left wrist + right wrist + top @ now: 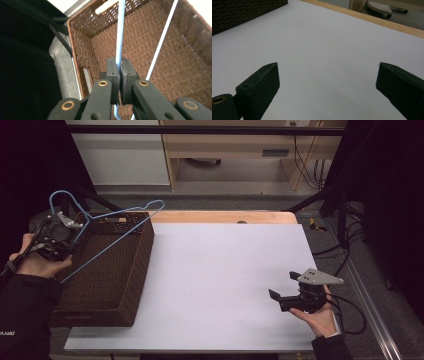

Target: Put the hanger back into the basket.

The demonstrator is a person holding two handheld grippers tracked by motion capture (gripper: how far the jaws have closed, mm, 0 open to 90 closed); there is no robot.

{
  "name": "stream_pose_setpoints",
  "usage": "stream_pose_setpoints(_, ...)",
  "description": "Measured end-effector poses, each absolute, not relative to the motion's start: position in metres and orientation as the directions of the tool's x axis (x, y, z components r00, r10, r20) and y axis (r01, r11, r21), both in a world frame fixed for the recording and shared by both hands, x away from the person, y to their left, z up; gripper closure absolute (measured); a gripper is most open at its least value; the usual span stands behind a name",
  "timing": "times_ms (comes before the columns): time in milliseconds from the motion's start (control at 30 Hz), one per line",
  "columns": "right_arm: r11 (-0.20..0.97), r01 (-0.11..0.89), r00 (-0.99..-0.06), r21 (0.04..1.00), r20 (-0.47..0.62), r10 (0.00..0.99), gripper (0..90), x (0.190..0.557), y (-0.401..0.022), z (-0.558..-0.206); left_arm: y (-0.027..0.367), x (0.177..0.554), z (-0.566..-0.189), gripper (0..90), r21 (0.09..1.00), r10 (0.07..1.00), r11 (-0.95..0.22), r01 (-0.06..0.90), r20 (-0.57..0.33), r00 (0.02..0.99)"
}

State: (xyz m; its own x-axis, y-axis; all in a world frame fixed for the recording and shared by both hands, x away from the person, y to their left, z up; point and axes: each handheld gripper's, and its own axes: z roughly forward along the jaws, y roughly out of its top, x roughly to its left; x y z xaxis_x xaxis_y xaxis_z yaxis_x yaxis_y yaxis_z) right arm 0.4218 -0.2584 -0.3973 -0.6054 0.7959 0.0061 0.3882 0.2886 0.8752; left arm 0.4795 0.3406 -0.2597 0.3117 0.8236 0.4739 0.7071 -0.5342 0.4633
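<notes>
Left gripper point(119, 75) clamped on blue hanger point(120, 32) wire above wicker basket point(107, 285); hanger apparently clear of basket floor. Right gripper point(327, 82) wide apart, empty, right of basket.

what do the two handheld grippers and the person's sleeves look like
Both grippers are black. The left gripper has flat rectangular pads on linked arms with brass-coloured rivets. The right gripper has wedge-shaped jaws, a grey three-cornered plate on top and a black cable looping off it. The left gripper carries a similar grey plate. Both sleeves are black; the left one has small white lettering near the frame edge.
</notes>
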Motion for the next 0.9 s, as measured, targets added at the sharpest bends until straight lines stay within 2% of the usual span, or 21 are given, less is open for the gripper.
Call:
stream_pose_setpoints(567,0.295,0.393,-0.610,0.871,0.007,0.793,5.6,0.422,-0.257,-0.398,0.377,0.488,-0.301,87.1,0.419,0.838,-0.455,0.786,0.500,0.219)
stream_pose_setpoints(900,0.294,0.397,-0.609,0.870,0.011,0.793,5.7,0.422,-0.257,-0.398,0.375,0.497,-0.338,87.0,0.369,0.839,-0.449,0.814,0.486,0.243)
